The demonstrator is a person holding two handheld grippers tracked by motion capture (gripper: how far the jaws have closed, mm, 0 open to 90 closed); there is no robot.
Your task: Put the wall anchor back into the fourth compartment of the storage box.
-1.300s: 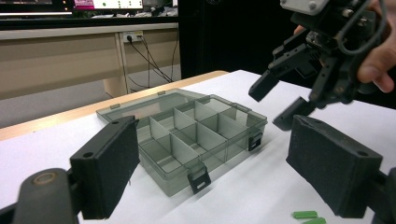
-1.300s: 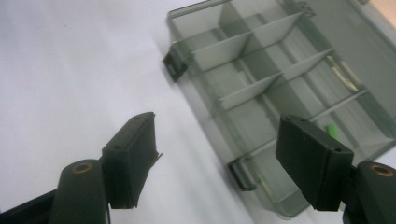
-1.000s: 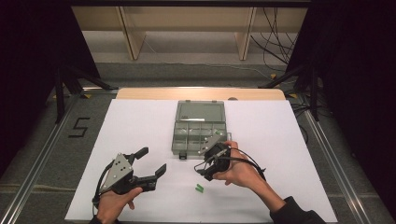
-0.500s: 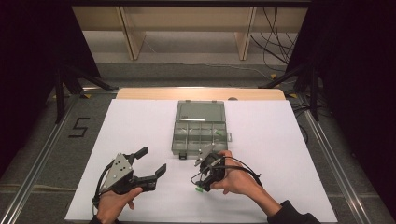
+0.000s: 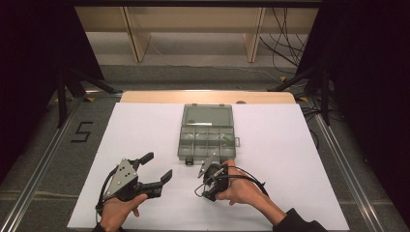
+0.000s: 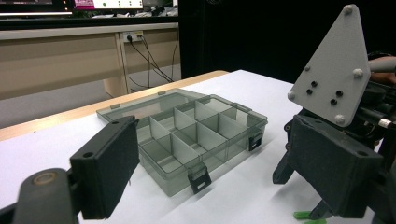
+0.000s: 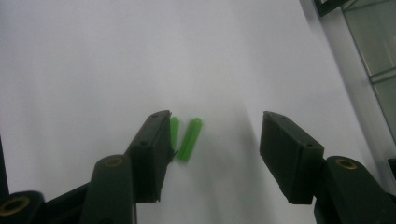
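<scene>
Since a second ago, my right tongs (image 5: 207,192) dropped from the organizer box (image 5: 206,132) to the tabletop (image 5: 145,125). Their own view reveals two green pegs (image 7: 189,139) between narrowing, half-spread jaws, untouched. Left tongs (image 5: 155,170) gape empty.

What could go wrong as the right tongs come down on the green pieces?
Two green plugs lie side by side between the right tongs, whose jaws have just been closing but do not yet press on either. One plug sits partly behind the left jaw, so the closing jaw might push it aside or pinch both plugs at once. Small and round, a plug could also roll away on the smooth white table. The open box stands close by, so a careless lift might knock it.
</scene>
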